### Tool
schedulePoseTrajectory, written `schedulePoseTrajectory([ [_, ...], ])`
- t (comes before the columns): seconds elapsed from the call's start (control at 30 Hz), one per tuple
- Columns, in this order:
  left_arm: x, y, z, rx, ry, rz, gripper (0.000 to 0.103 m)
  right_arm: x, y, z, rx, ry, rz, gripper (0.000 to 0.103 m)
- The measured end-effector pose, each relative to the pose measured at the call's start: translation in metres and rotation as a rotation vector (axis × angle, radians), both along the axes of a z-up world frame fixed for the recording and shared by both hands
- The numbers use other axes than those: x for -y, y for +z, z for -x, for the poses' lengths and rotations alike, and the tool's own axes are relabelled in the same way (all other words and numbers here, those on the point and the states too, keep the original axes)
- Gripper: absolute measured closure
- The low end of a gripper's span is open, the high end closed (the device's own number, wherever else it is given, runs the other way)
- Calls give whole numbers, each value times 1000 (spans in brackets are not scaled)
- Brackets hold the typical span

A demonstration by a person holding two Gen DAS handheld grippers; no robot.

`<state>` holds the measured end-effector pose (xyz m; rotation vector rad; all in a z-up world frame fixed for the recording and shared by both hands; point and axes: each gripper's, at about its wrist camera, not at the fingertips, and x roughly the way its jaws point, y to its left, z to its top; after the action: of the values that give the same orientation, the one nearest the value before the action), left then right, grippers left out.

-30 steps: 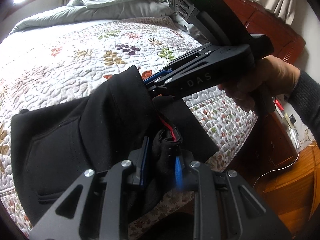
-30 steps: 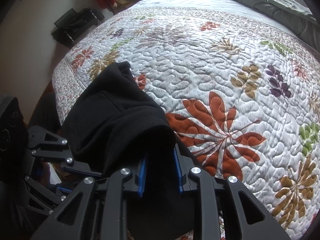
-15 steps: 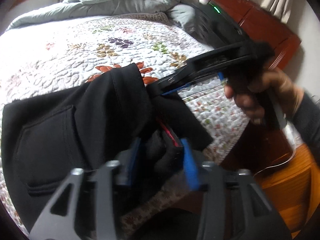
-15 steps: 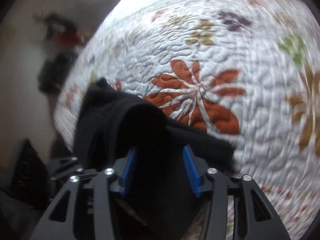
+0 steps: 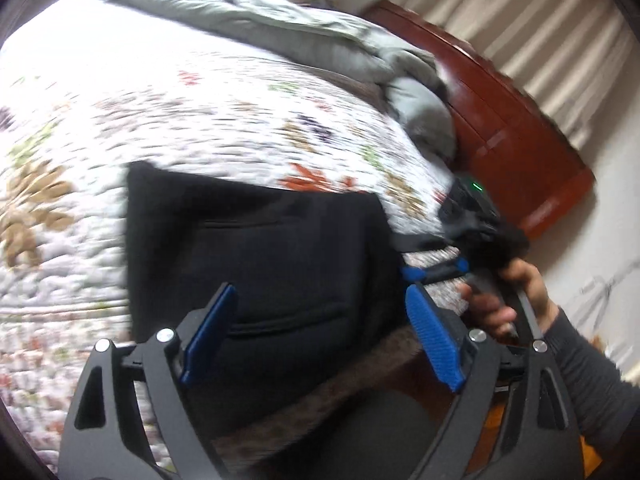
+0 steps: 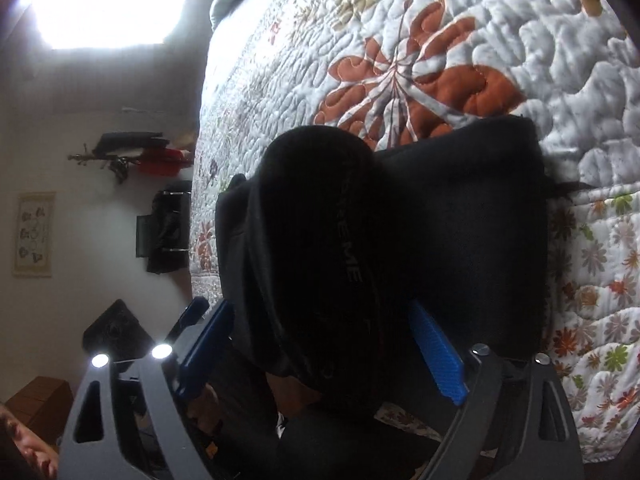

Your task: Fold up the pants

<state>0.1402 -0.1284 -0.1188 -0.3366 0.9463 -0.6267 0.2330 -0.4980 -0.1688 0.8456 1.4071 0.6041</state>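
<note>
The black pants (image 5: 260, 248) lie folded into a compact rectangle on the quilted bed, near its edge. A pocket seam shows on top. My left gripper (image 5: 320, 320) is open and empty, its blue pads wide apart just above the near edge of the pants. My right gripper (image 6: 324, 344) is open too, with the pants (image 6: 460, 240) lying beyond it and a raised fold with printed letters between its pads. In the left wrist view the right gripper (image 5: 434, 274) sits at the right edge of the pants, held by a hand.
A white floral quilt (image 5: 200, 112) covers the bed. A grey duvet (image 5: 280, 28) is bunched at the headboard end beside a dark red wooden headboard (image 5: 512, 128). In the right wrist view the bed edge drops to the floor, with a wall and dark bags (image 6: 168, 232) beyond.
Both grippers opened and let go of the pants. The pants now lie flat in a folded rectangle. Both grippers pulled back toward the bed edge.
</note>
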Motion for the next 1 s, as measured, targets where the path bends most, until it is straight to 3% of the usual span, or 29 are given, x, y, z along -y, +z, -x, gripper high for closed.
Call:
schedulePoseTrajectory([
  [0.23, -69, -37, -26, -108, 183, -13, 17, -32, -4, -9, 4, 45, 10, 9],
  [0.3, -79, -51, -33, -157, 210, -8, 17, -35, -2, -9, 15, 46, 7, 16],
  [0.37, -86, -58, -36, -181, 224, -1, 17, -34, -2, -3, 15, 62, -24, 62],
  [0.43, -90, -63, -37, -187, 226, -4, 17, -37, -1, -1, 27, 69, 15, 78],
  [0.47, -90, -64, -36, -188, 222, -3, 17, -35, 0, -2, 36, 66, 28, 81],
  [0.57, -89, -64, -36, -187, 216, -7, 17, -35, 12, -2, 76, 61, 65, 85],
  [0.83, -73, -52, -31, -161, 183, -16, 17, -26, 83, -2, 198, 82, 230, 86],
  [1.0, -50, -45, -33, -143, 145, -16, 17, -3, 103, 9, 222, 53, 290, 86],
])
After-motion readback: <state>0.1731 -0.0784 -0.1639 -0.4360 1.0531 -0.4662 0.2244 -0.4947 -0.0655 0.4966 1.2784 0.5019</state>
